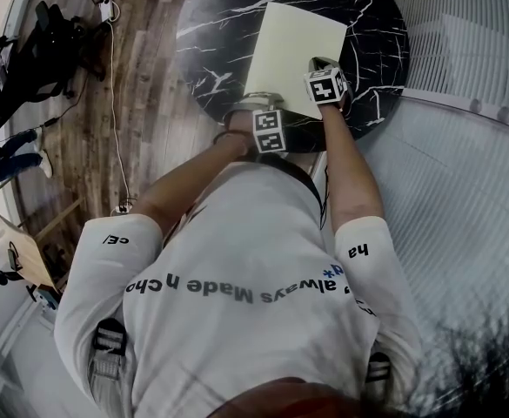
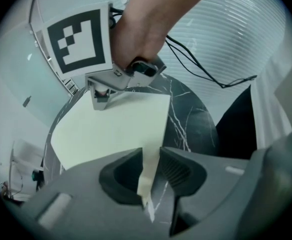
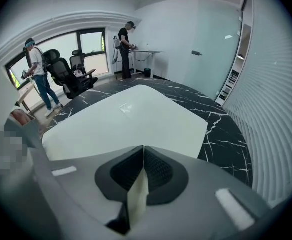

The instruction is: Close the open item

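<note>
A pale yellow folder [image 1: 298,46] lies on the round black marble table [image 1: 210,24]. Both grippers hold its near edge. My left gripper [image 1: 256,101] grips the left part of that edge. In the left gripper view the cover [image 2: 116,129] runs down between the pads of the left gripper [image 2: 150,156], which close on it. My right gripper [image 1: 319,62] sits at the folder's near right corner and also shows across the sheet [image 2: 103,96]. In the right gripper view its jaws [image 3: 142,156] are pinched tight on the thin cover [image 3: 131,119].
The marble table [image 3: 225,134] extends past the folder on all sides. A ribbed white wall [image 1: 463,68] curves along the right. Wooden floor with cables [image 1: 115,103] lies to the left. Two people [image 3: 36,74] [image 3: 123,46] and an office chair [image 3: 68,76] stand far back.
</note>
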A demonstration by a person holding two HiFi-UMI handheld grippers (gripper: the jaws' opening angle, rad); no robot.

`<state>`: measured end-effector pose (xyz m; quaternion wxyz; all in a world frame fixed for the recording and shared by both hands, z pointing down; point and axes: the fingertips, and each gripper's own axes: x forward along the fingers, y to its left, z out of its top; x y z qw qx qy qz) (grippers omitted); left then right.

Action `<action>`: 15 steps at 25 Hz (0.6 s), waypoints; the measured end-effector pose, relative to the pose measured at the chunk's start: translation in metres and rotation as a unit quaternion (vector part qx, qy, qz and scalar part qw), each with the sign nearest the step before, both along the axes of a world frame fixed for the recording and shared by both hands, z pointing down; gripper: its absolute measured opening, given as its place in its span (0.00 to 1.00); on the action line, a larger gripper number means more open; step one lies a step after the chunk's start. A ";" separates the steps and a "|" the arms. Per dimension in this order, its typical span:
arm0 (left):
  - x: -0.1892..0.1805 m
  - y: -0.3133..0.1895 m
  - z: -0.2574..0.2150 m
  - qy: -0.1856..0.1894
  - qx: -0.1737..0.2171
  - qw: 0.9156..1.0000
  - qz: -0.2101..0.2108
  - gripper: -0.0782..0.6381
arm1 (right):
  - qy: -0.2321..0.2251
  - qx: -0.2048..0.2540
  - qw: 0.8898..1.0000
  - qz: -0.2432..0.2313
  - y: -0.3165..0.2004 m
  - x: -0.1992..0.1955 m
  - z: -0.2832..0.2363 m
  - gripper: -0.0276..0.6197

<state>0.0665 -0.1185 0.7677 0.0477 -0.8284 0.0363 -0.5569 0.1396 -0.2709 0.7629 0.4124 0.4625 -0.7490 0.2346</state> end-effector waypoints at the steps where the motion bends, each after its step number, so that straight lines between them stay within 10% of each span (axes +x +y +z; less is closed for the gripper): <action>1: 0.000 0.000 0.001 -0.002 -0.003 1.000 0.000 0.26 | -0.009 -0.004 1.000 0.004 0.000 0.000 0.000 0.05; 15: 0.000 0.001 0.000 -0.011 -0.020 1.000 -0.001 0.26 | 0.029 0.022 0.999 0.039 0.027 0.053 -0.006 0.04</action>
